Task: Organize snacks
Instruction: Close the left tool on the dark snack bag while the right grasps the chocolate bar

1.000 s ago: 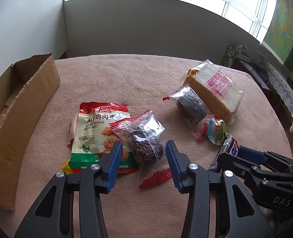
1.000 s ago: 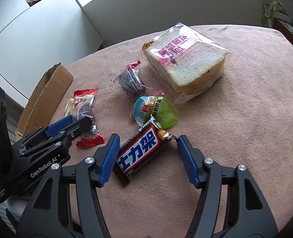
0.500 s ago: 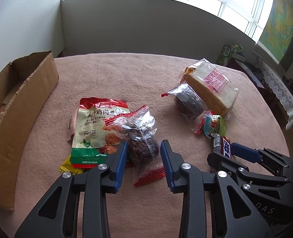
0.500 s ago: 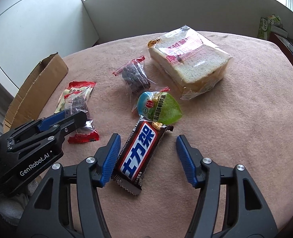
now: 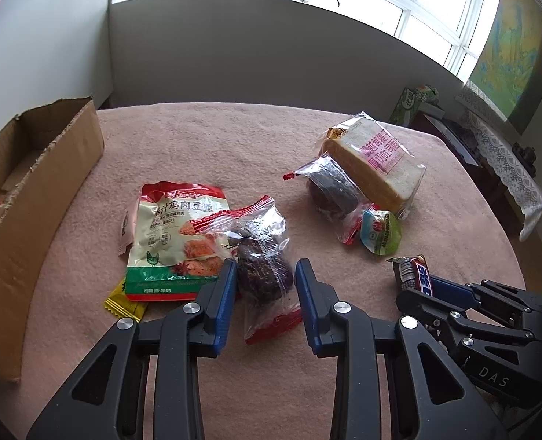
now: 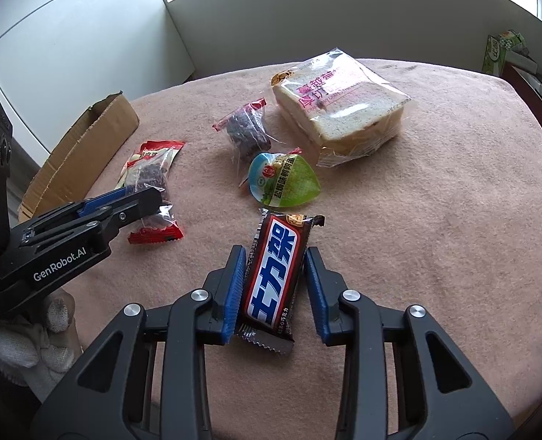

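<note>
My left gripper (image 5: 265,273) has its jaws closed in around a dark cake in a clear red-ended wrapper (image 5: 262,260), pads touching its sides. That cake also shows in the right wrist view (image 6: 153,179). My right gripper (image 6: 274,260) has closed around a brown chocolate bar with a blue label (image 6: 276,275); the left pad touches it and a thin gap shows at the right pad. The bar's end shows in the left wrist view (image 5: 412,273). All lie on a pink cloth-covered table (image 6: 436,220).
An open cardboard box (image 5: 25,198) stands at the table's left edge. A chicken snack bag (image 5: 172,242), a yellow sachet (image 5: 122,302), a second dark cake (image 5: 333,190), a green egg pack (image 5: 381,233) and wrapped sliced bread (image 5: 375,163) lie on the cloth.
Both grippers have narrowed from wide open. The left jaws closed in on the dark cake. The right moved forward over the chocolate bar, which turned lengthwise between the jaws.
</note>
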Demonstrator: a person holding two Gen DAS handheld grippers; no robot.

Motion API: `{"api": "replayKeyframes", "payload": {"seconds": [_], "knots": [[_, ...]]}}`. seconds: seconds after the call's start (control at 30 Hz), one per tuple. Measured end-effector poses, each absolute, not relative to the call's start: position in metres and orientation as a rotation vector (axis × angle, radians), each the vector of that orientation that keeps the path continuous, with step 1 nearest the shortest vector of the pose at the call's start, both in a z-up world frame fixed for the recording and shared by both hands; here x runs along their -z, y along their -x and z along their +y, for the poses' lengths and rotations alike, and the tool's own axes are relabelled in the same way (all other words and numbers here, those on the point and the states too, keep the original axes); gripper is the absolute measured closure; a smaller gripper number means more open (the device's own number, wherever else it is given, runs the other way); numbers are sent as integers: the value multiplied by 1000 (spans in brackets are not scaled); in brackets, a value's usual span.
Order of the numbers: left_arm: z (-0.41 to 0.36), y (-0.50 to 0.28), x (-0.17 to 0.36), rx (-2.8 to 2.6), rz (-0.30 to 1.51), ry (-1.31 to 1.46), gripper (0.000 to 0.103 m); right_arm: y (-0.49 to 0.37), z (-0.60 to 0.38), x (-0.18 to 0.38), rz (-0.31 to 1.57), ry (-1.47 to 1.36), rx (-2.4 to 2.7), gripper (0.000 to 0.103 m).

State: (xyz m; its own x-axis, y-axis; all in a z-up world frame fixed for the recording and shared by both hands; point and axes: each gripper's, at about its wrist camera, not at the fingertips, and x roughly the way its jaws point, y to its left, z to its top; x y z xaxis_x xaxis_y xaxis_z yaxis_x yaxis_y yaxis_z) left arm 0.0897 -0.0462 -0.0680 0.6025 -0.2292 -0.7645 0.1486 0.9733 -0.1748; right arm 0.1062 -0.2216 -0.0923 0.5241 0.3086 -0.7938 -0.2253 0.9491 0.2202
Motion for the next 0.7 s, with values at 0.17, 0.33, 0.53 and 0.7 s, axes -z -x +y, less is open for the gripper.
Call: {"api": "replayKeyframes", "payload": {"seconds": [0.17, 0.33, 0.53, 0.7], "knots": [[-37, -88, 63, 228, 888, 142, 72, -101, -229, 84, 950, -120, -324, 69], [-20, -80, 45, 233, 824, 192, 72, -95, -226, 67, 905, -110, -337, 69], [6, -72, 25, 209, 745, 243, 72, -96, -209, 45, 852, -113, -370, 69], [32, -61, 10, 144, 673, 263, 72, -105, -181, 28, 820, -105, -409, 69]]}}
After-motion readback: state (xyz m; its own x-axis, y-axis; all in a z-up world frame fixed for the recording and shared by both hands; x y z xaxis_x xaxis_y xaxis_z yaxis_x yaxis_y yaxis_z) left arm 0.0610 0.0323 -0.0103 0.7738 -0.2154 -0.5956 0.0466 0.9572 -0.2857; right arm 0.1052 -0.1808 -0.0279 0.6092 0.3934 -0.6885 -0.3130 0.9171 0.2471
